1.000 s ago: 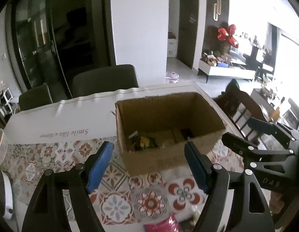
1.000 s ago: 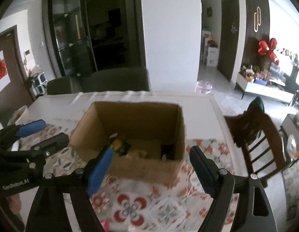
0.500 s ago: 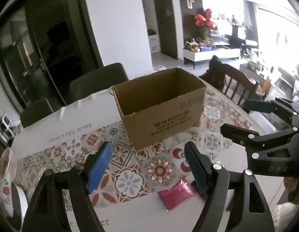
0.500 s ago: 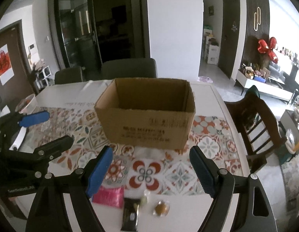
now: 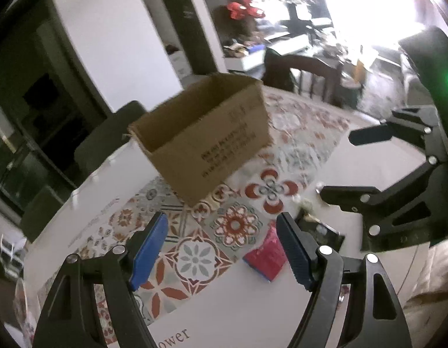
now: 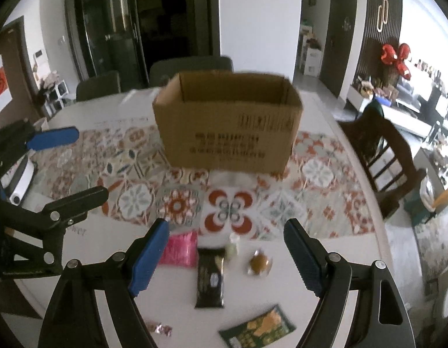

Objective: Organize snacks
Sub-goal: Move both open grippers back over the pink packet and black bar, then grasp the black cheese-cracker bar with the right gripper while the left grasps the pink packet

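Sorting starts with what lies loose on the near, bare white part of the table [image 6: 325,261]: a dark wrapped bar [image 6: 210,277] sits between my right gripper's [image 6: 226,256] fingers as seen from that wrist, its long axis running away from me toward the cardboard box [image 6: 227,127]. Just beside it to the left is a pink packet [image 6: 179,248], roughly square and slightly skewed. To its right is a small clear-wrapped brown sweet [image 6: 259,263], with a pale little wrapper [image 6: 232,246] above the bar's far end. Nearer me lie a green and yellow packet [image 6: 257,330], its long axis slanting across the view, and a small shiny candy [image 6: 161,329].

I judge they are spread flat and apart so that each can be pinched singly. The box stands upright and open-topped on the patterned runner [image 6: 131,200], well beyond the snacks, its printed long side facing me, so it reads as the place they go.

My right gripper is wide open and holds nothing; it hangs above the snacks, angled down. My left gripper [image 5: 222,250] is likewise spread wide and empty. From its tilted view the pink packet [image 5: 266,259] lies at its right finger [image 5: 293,250], partly hidden behind it; I cannot tell whether they touch. Each gripper shows at the edge of the other's view, side by side.

Dining chairs [image 6: 192,68] stand beyond the table.
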`<state>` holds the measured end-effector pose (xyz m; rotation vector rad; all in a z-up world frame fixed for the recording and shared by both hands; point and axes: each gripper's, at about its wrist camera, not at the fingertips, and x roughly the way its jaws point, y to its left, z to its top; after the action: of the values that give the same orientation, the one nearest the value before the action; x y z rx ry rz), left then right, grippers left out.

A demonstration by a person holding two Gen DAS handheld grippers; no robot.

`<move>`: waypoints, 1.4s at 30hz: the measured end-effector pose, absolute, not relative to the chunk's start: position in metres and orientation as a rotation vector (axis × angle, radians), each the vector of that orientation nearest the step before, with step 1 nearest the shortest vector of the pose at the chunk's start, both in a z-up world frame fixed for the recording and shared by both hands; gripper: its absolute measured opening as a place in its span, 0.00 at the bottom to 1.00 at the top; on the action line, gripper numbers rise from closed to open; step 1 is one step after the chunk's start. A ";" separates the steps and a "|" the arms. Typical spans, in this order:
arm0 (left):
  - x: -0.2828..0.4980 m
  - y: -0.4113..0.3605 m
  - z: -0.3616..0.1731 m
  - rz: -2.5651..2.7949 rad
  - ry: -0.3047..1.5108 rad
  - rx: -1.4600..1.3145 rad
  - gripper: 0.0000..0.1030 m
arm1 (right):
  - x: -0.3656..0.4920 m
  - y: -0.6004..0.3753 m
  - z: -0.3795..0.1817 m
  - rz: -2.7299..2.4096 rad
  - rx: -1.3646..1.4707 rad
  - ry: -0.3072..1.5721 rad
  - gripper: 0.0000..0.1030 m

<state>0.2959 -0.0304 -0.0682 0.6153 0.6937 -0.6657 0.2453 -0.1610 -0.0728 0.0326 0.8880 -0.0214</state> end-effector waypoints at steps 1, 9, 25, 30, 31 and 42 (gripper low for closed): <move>0.295 -0.031 -0.071 -0.681 0.695 0.627 0.74 | 0.244 -0.160 -0.077 -0.027 0.034 0.899 0.79; 0.294 -0.037 -0.102 -0.816 0.700 0.743 0.74 | 0.241 -0.150 -0.104 -0.050 0.017 0.963 0.79; 0.305 -0.055 -0.177 -0.992 0.786 0.847 0.74 | 0.247 -0.142 -0.162 -0.054 0.021 1.096 0.78; 0.310 -0.060 -0.194 -1.024 0.809 0.852 0.74 | 0.250 -0.139 -0.176 -0.046 0.020 1.127 0.73; 0.310 -0.060 -0.195 -1.024 0.809 0.852 0.74 | 0.251 -0.139 -0.179 -0.045 0.022 1.132 0.73; 0.316 -0.063 -0.212 -1.032 0.857 0.829 0.73 | 0.256 -0.140 -0.195 -0.036 0.040 1.165 0.63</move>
<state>0.3159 -0.0629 -0.2121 0.8288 0.8570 -1.0324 0.2559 -0.1398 -0.1953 0.0397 1.1648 -0.0361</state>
